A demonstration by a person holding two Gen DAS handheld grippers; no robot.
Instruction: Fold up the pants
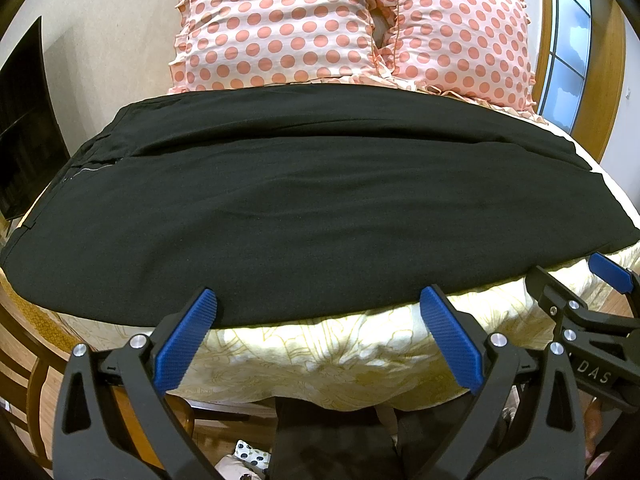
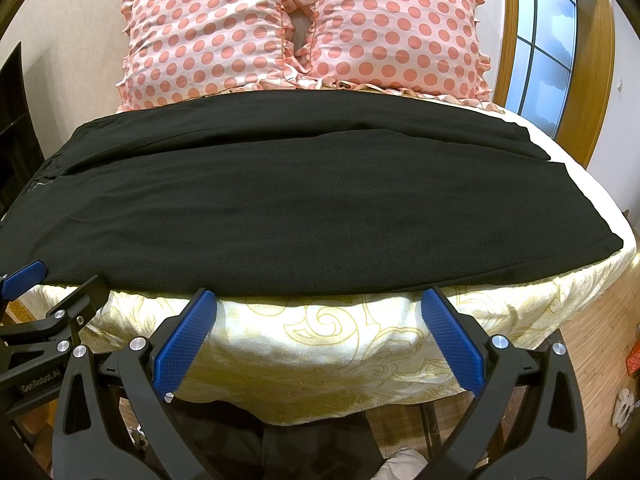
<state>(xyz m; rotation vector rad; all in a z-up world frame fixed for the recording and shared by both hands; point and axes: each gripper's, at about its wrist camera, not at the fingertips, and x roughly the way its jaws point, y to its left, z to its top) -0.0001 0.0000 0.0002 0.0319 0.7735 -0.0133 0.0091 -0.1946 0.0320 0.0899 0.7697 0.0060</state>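
Observation:
Black pants (image 1: 280, 200) lie flat across the bed, folded lengthwise, waistband at the left, leg ends at the right; they also fill the right wrist view (image 2: 300, 208). My left gripper (image 1: 318, 300) is open and empty, its blue pads at the pants' near edge. My right gripper (image 2: 319, 300) is open and empty, just short of the near edge. The right gripper also shows at the right in the left wrist view (image 1: 600, 276). The left gripper shows at the left in the right wrist view (image 2: 36, 276).
The bed has a cream and yellow patterned cover (image 1: 340, 360) (image 2: 340, 340). Two pink polka-dot pillows (image 1: 280, 24) (image 2: 400, 28) stand behind the pants. A dark screen (image 1: 24, 120) is at the left, a window (image 2: 544, 40) at the right, wood floor (image 2: 592, 344) below.

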